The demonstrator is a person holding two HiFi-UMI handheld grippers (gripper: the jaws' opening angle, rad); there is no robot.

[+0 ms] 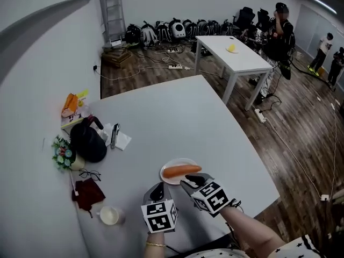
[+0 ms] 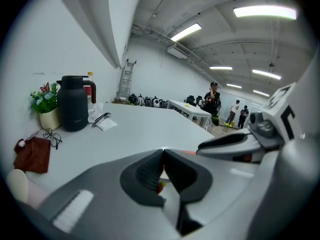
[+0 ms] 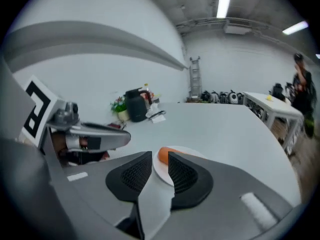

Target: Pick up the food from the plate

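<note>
Grey counter (image 1: 177, 112), carrot (image 1: 181, 170) on white plate (image 1: 172, 163), right hand-held gripper (image 3: 160, 156) parted just before it, left hand-held gripper (image 2: 163, 151) clenched empty beside.

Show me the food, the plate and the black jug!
food (image 1: 181, 170): head view, its middle.
plate (image 1: 166, 178): head view, bare left rim.
jug (image 2: 72, 106): left gripper view, its body.
</note>
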